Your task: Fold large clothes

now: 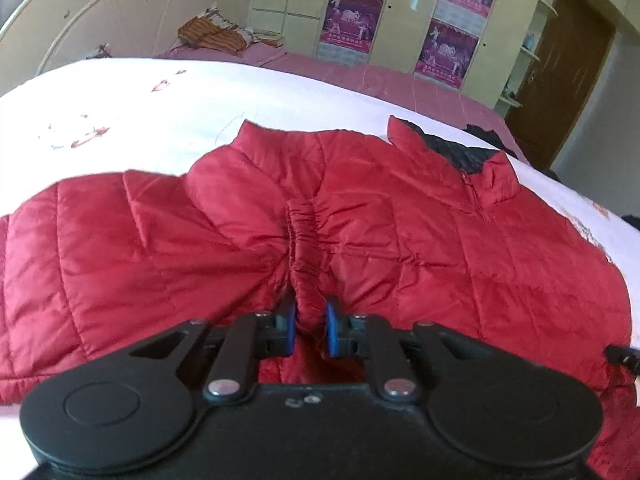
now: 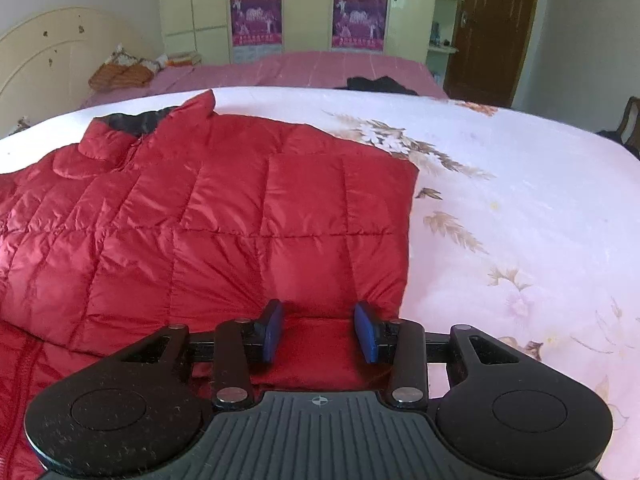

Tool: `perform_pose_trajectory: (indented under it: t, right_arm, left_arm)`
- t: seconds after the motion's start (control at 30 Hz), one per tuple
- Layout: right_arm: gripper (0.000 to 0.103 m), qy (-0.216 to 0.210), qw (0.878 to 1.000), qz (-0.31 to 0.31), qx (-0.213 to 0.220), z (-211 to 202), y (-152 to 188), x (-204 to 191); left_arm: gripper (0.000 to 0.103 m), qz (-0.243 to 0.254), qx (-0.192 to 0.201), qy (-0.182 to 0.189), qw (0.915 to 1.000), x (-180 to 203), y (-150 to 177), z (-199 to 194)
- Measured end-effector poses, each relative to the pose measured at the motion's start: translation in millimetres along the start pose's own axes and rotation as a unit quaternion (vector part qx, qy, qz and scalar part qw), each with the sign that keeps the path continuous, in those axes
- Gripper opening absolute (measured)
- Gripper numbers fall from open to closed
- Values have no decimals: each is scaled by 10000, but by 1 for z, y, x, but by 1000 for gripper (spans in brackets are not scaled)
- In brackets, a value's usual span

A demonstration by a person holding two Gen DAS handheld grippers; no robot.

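Note:
A red quilted puffer jacket [image 1: 400, 232] lies spread on a white floral bedsheet [image 1: 160, 112]; its dark-lined collar [image 1: 460, 152] points away. My left gripper [image 1: 310, 320] is shut on the jacket's elastic sleeve cuff [image 1: 306, 240], which bunches between the blue pads. In the right wrist view the jacket [image 2: 240, 208] has a folded side with a straight right edge. My right gripper [image 2: 320, 332] is open, its blue pads [image 2: 366, 332] resting over the jacket's near red fabric close to that edge.
The white sheet [image 2: 520, 220] stretches to the right of the jacket. A pink bedspread [image 2: 300, 68] lies beyond, with a dark garment [image 2: 376, 84] and orange cloth [image 2: 120, 74] by the headboard. Wardrobes and a brown door [image 2: 496, 32] stand behind.

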State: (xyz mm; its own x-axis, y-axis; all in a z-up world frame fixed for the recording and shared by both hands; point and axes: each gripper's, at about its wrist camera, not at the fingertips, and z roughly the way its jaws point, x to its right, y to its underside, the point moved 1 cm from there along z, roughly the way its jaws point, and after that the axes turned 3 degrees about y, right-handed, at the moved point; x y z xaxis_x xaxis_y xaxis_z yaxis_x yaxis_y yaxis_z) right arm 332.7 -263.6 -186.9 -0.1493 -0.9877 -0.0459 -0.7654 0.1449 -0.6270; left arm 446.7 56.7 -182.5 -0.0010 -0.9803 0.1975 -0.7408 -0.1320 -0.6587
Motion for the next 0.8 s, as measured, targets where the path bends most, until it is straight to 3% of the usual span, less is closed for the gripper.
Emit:
perform_pose_trajectory:
  t: [0.1, 0.27, 0.43, 0.8]
  right_arm:
    - [40, 99, 9998, -120, 92, -3, -4, -1]
    - [40, -70, 9988, -170, 453, -7, -27, -6]
    - [40, -146, 9982, -206, 550, 9, -54, -25]
    - [40, 104, 9985, -507, 172, 67, -56, -42]
  left_arm:
    - [26, 150, 221, -203, 9994, 5, -2, -11]
    - [32, 33, 561, -170, 9983, 6, -12, -31]
    - [32, 232, 345, -40, 9991, 22, -15, -12]
    - [34, 337, -51, -560, 9978, 16, -10, 32]
